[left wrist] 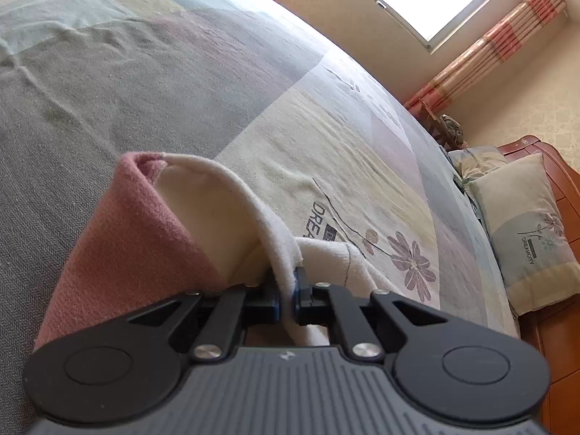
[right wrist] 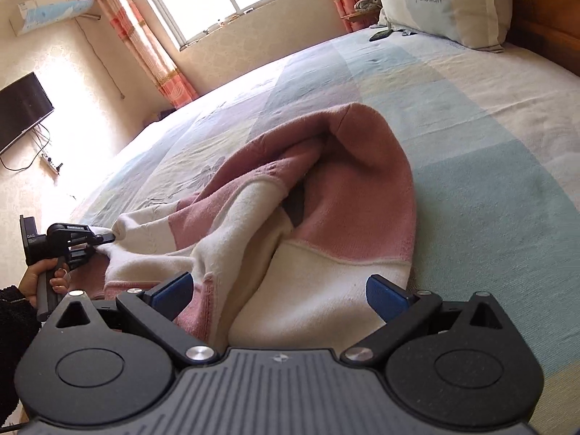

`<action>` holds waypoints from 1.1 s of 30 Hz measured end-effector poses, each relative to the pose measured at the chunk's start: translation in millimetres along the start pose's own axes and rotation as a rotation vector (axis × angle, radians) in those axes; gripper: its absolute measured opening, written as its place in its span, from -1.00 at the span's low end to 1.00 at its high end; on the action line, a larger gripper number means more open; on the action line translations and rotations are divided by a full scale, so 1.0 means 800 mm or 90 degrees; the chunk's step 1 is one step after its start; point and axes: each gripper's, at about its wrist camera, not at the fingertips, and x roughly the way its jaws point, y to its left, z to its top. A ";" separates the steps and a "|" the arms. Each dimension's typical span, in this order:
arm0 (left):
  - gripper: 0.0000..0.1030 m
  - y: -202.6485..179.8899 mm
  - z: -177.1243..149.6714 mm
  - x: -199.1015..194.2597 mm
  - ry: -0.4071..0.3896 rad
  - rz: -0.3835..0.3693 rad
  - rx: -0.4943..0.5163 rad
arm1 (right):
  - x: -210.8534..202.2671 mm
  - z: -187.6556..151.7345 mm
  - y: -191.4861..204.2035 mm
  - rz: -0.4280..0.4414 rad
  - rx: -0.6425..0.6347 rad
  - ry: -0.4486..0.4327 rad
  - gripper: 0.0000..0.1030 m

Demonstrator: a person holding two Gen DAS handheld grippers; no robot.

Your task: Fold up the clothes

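Jaws first: your left gripper [left wrist: 286,290] is clamped on a cream edge of the sweater [right wrist: 290,195], cloth pinched right between the blue pads. Your right gripper [right wrist: 279,295] stands wide apart, pads either side of the cream hem but not pressing on it, so nothing is held there.

Sweater is pink and cream knit, lying bunched on the bedspread [right wrist: 489,152], nearer the foot edge of the bed than the pillow [right wrist: 446,3] at the headboard end. It's humped up in the middle, not flat.

Why it sits like this, my read: left has one corner secured and lifted so the fabric hangs as a raised flap; right is lined up over the hem to take a second corner. With two corners held you could pull it taut and spread it out before any fold. Folding proper looks not yet started.

View differences:
- Left wrist view shows the pinch itself close up, plus the pink flap curling over. It doesn't show the right gripper or most of the garment.
- Right wrist view shows the whole heap, your left hand [right wrist: 50,277] on its handle at the far left, and the slack between both grippers. The left pads themselves are too small there to judge.
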 end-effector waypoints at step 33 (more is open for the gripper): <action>-0.78 0.014 -0.059 0.010 0.000 -0.110 -0.126 | 0.055 -0.003 -0.054 -0.060 0.076 0.008 1.00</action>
